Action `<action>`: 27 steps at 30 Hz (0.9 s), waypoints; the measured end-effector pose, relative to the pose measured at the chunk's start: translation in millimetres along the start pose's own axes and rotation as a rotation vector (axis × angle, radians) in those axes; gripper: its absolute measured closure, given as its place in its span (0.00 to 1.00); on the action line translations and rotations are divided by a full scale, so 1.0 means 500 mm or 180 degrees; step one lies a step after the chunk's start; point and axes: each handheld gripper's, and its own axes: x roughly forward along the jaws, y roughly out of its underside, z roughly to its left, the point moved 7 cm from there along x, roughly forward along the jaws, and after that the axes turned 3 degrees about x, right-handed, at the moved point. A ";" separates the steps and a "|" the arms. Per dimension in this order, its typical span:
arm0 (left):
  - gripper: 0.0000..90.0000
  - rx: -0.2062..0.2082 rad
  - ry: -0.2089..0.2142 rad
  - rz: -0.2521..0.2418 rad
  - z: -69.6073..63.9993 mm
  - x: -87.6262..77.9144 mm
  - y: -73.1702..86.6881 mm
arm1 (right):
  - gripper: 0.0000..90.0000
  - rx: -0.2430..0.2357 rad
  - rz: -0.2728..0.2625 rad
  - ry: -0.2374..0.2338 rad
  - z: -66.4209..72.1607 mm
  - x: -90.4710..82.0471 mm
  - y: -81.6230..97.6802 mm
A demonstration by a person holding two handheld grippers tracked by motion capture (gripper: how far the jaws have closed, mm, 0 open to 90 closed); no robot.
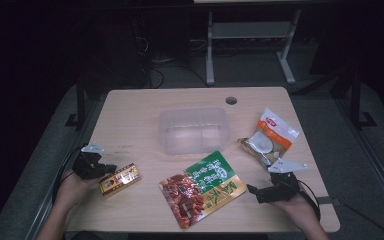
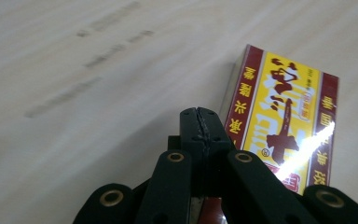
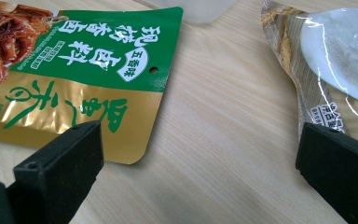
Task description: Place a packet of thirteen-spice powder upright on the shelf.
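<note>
A small yellow and red box (image 1: 120,180) (image 2: 284,116) lies flat near the table's front left. My left gripper (image 1: 109,170) (image 2: 200,119) sits just left of it, jaws shut together with nothing between them, tips close to the box's edge. A green and gold food pouch (image 1: 202,189) (image 3: 88,70) lies at the front middle. A clear and orange snack pouch (image 1: 270,137) (image 3: 326,56) lies at the right. My right gripper (image 1: 255,194) (image 3: 196,154) rests low between these two pouches, open wide over bare wood.
A clear plastic container (image 1: 194,130) (image 3: 200,7) stands at the middle of the wooden table (image 1: 130,120). A round cable hole (image 1: 231,100) is near the far edge. A grey frame stands on the floor beyond.
</note>
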 end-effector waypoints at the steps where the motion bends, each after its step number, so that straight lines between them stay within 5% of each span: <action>1: 1.00 0.0021 0.0010 -0.0001 -0.007 -0.001 0.001 | 0.01 -0.0002 0.0000 0.0001 0.000 0.000 0.000; 8: 0.92 0.0065 -0.0026 -0.0205 -0.040 -0.031 -0.007 | 0.01 0.0000 -0.0004 -0.0006 0.000 0.000 0.000; 9: 0.81 0.0110 -0.0072 -0.0229 -0.045 -0.035 -0.005 | 0.01 0.0000 0.0005 -0.0012 0.000 -0.001 0.001; 10: 0.81 0.0159 -0.0083 -0.0258 -0.051 -0.038 -0.003 | 0.01 0.0004 -0.0003 -0.0014 0.000 0.000 0.001; 11: 0.66 0.0238 -0.0078 -0.0299 -0.059 -0.044 0.001 | 0.01 0.0005 -0.0004 -0.0012 0.000 -0.001 0.000; 13: 0.61 0.0308 -0.0050 -0.0351 -0.072 -0.053 0.005 | 0.01 0.0009 -0.0007 -0.0012 0.000 -0.002 0.000; 14: 0.51 0.0340 -0.0027 -0.0363 -0.078 -0.056 0.008 | 0.01 0.0005 -0.0003 -0.0017 0.001 -0.001 0.000; 20: 0.24 0.0538 0.0018 -0.0252 -0.084 -0.047 0.029 | 0.01 0.0002 0.0006 -0.0026 0.003 -0.001 0.001; 27: 0.20 0.0669 0.0161 -0.0119 -0.081 -0.019 0.043 | 0.01 0.0002 0.0018 -0.0042 0.003 0.001 0.001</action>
